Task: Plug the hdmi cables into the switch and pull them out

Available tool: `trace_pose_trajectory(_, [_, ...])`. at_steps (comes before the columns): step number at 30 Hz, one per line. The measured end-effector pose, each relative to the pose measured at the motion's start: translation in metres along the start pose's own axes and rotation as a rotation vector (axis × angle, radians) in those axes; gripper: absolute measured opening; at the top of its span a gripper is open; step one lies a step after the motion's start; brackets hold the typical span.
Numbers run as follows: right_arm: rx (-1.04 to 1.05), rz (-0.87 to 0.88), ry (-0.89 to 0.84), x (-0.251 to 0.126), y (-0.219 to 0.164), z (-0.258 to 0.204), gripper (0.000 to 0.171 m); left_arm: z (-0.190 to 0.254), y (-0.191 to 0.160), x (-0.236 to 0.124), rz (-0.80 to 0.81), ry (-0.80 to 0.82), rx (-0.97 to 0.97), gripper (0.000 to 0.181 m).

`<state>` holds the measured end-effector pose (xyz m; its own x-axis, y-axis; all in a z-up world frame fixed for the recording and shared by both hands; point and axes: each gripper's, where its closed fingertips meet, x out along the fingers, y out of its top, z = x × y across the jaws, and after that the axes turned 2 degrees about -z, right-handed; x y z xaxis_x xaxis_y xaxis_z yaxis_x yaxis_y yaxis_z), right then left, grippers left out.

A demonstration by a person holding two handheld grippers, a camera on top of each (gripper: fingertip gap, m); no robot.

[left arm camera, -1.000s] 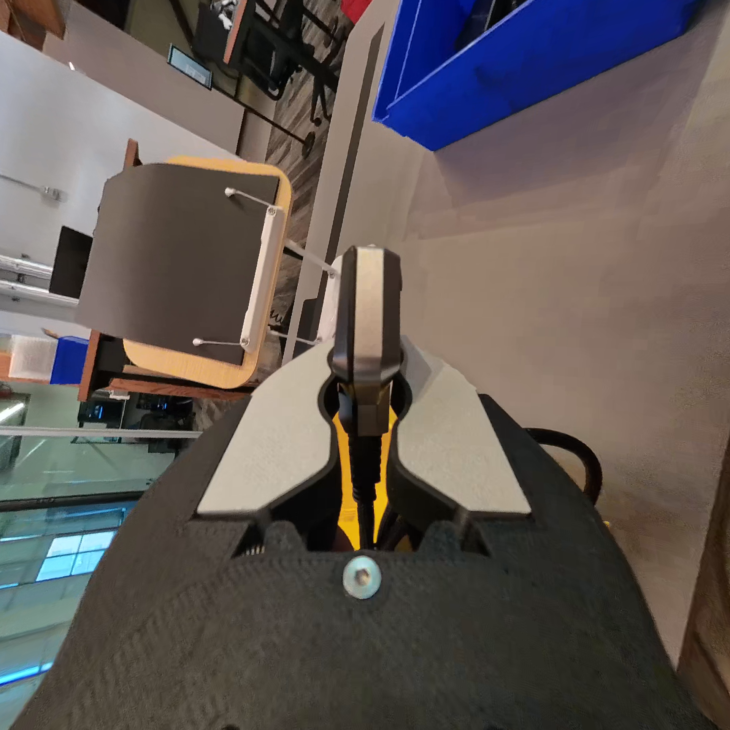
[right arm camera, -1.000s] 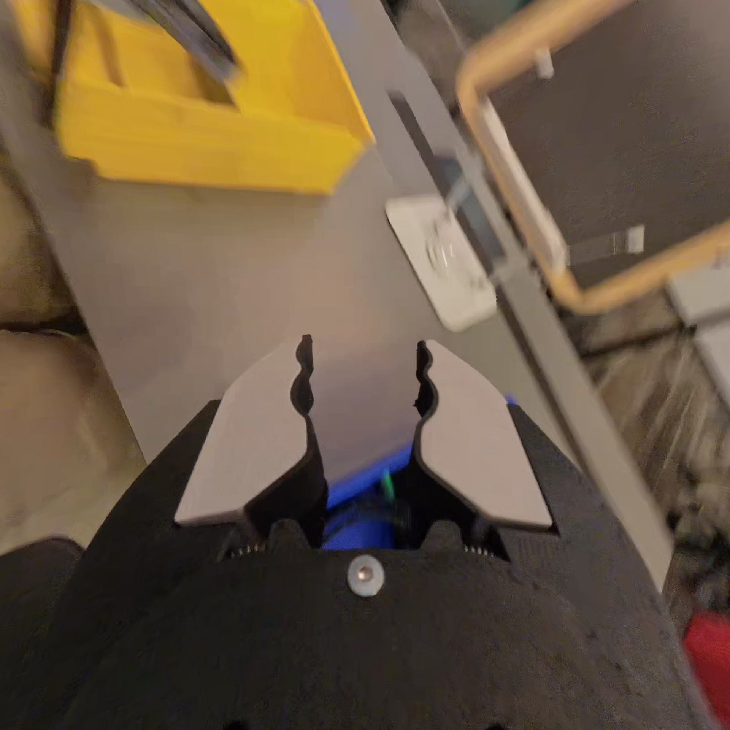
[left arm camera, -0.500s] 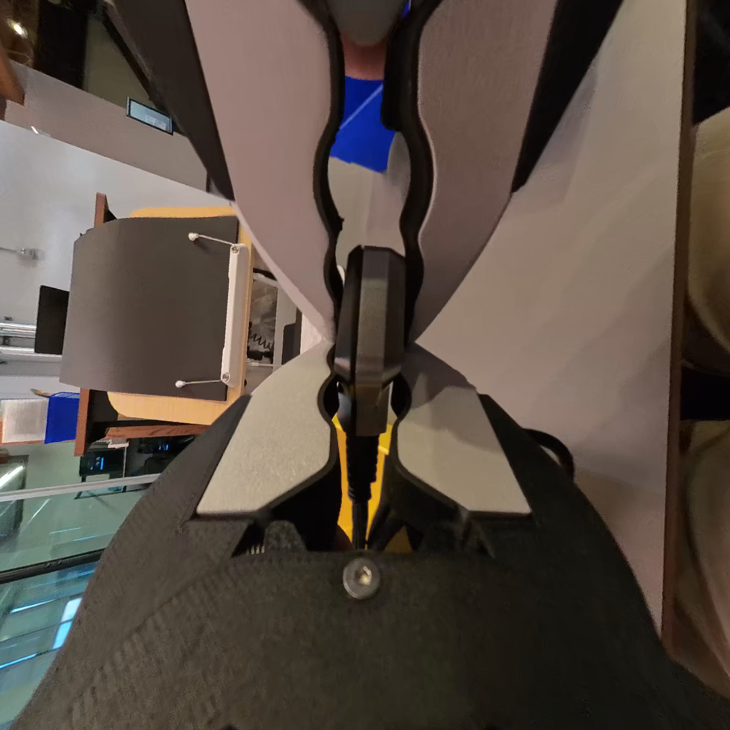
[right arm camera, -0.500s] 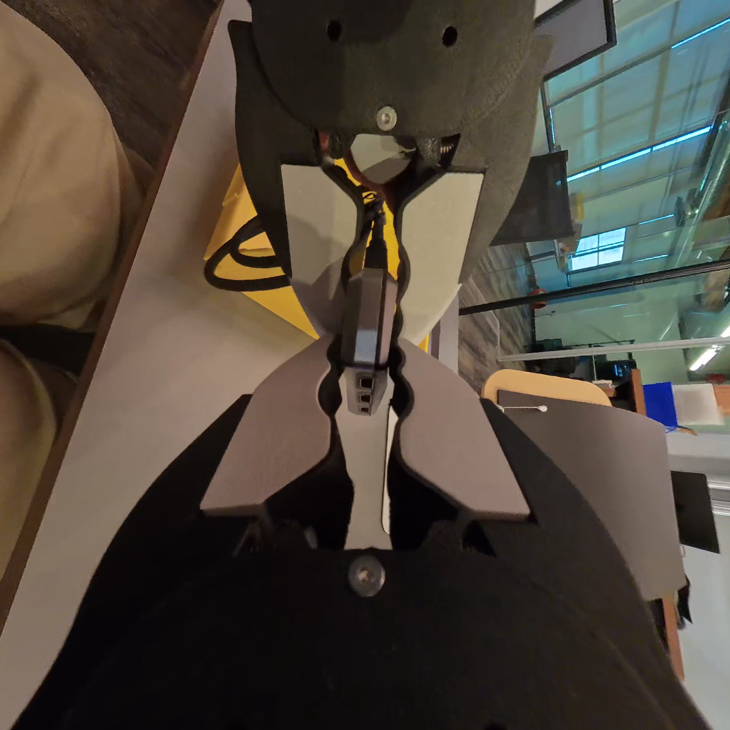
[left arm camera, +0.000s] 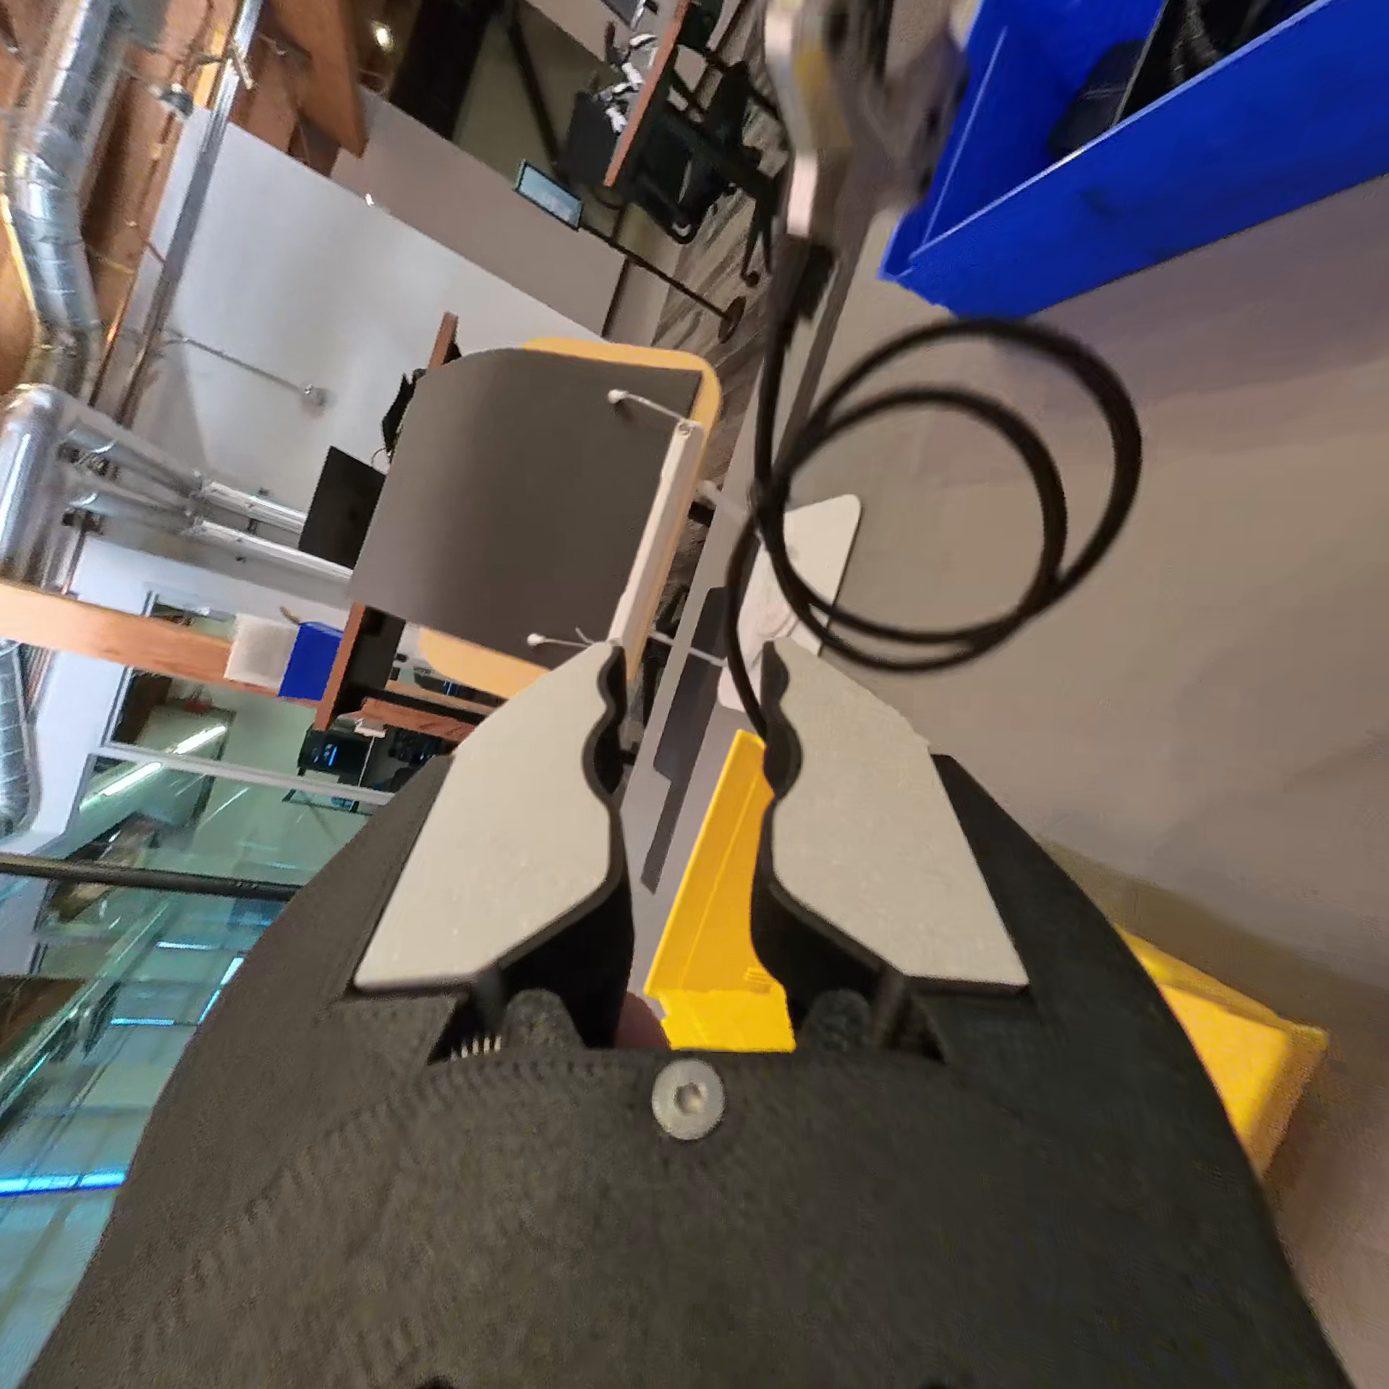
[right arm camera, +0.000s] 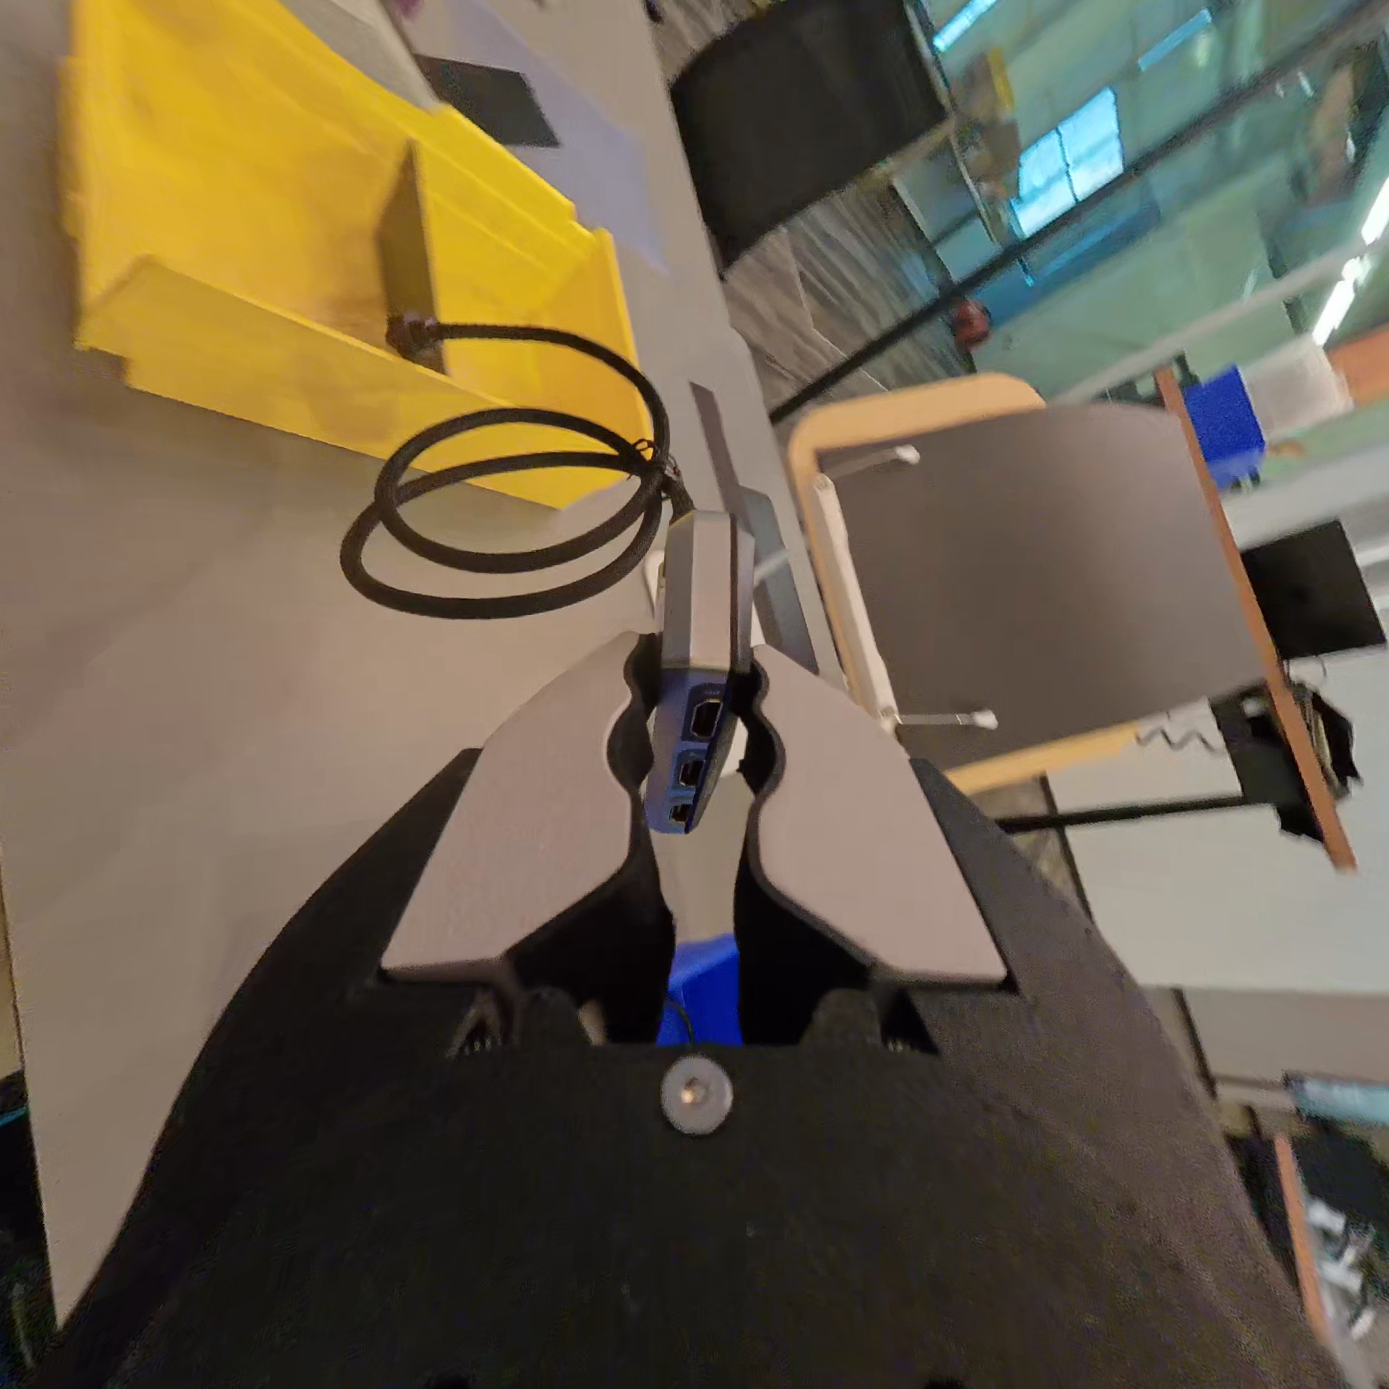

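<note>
In the left wrist view, the left gripper (left arm camera: 690, 695) stood wide with nothing between its grey fingers (left arm camera: 518, 819). A coiled black cable (left arm camera: 977, 496) hung in the air ahead of it, above the grey counter (left arm camera: 1165, 676); a yellow bin (left arm camera: 714, 902) showed through the gap and a blue bin (left arm camera: 1127, 188) sat farther off.

In the right wrist view, the right gripper (right arm camera: 691, 676) was clamped on the grey HDMI switch (right arm camera: 703, 601), its blue port face (right arm camera: 688, 759) turned toward the camera. The switch's black braided cable (right arm camera: 511, 511) looped over the counter (right arm camera: 188, 676) beside the yellow bin (right arm camera: 301, 225). A chair (right arm camera: 1015, 564) stood beyond the counter edge.
</note>
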<state>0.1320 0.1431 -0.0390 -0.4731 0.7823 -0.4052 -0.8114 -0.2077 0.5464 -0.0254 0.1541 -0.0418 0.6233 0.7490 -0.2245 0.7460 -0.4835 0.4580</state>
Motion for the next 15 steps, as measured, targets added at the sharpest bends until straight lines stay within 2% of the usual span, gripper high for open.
trace_pose_trajectory(6, [0.235,-0.038,-0.187,-0.057,-0.059,0.080,0.019,-0.005,-0.018,0.004,-0.051,0.007,0.002,0.029])
trace_pose_trajectory(10, [0.280,-0.140,-0.293,-0.085,-0.095,0.114,0.019,0.001,-0.026,0.009,-0.084,-0.006,0.019,0.027])
trace_pose_trajectory(13, [0.320,-0.279,-0.298,-0.099,-0.127,0.129,0.019,0.005,-0.029,0.013,-0.092,-0.016,0.020,0.027])
trace_pose_trajectory(15, [0.367,-0.311,-0.285,-0.104,-0.142,0.135,0.019,0.007,-0.031,0.014,-0.096,-0.025,0.021,0.027])
